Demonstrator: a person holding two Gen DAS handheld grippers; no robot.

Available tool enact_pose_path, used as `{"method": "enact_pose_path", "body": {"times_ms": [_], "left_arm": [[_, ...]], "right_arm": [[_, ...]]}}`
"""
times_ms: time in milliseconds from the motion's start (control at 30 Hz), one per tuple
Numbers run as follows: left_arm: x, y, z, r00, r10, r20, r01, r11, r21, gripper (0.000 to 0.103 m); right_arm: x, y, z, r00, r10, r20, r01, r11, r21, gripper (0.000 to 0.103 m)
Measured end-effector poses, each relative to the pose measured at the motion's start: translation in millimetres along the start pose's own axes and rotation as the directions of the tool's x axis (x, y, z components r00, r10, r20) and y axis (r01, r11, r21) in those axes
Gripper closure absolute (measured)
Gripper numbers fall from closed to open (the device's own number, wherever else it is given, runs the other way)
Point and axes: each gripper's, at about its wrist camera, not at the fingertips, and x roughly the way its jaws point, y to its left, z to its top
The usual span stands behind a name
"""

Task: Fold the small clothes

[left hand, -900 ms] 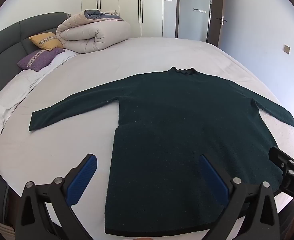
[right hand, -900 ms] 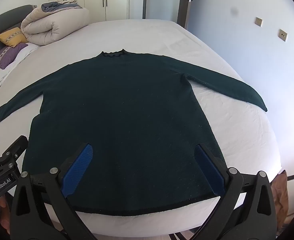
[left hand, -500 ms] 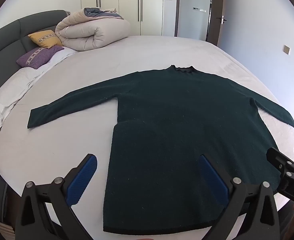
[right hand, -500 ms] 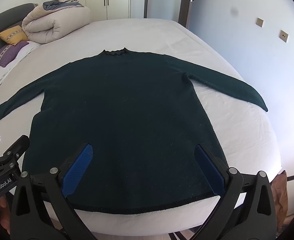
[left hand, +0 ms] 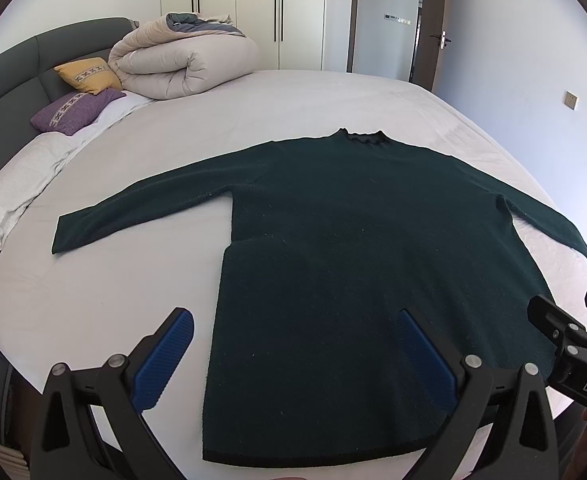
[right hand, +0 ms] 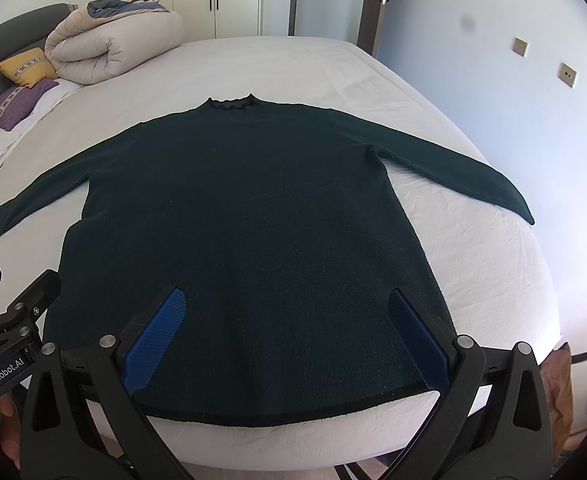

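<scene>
A dark green long-sleeved sweater [left hand: 353, 240] lies flat on the white bed [left hand: 133, 280], collar far, hem near, both sleeves spread out; it also shows in the right wrist view [right hand: 245, 220]. My left gripper [left hand: 293, 348] is open and empty, hovering over the hem's left part. My right gripper [right hand: 285, 328] is open and empty, hovering over the hem's right part. Each gripper shows at the edge of the other's view: the right gripper [left hand: 573, 344] and the left gripper [right hand: 9, 320].
A rolled beige duvet [left hand: 181, 64] lies at the bed's far left, with a yellow pillow [left hand: 87, 76], a purple pillow [left hand: 73, 110] and a white pillow [left hand: 17, 184] by the dark headboard. Wardrobes and a door stand behind. The bed's near edge is just below the hem.
Both grippers have drawn slightly back and up from the sweater; the view shifted a little. The sweater has not moved, and both grippers stay open.
</scene>
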Motion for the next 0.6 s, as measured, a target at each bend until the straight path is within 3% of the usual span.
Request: {"method": "enact_pose_path", "body": {"times_ms": [600], "left_arm": [[-1.2,-1.9,-1.6,1.000,-0.002,-0.001,0.002,1.000,-0.001,0.000]], "right_arm": [[-0.1,1.4,-0.9,1.000,-0.001,-0.001,0.001,1.000,-0.003,0.000]]}}
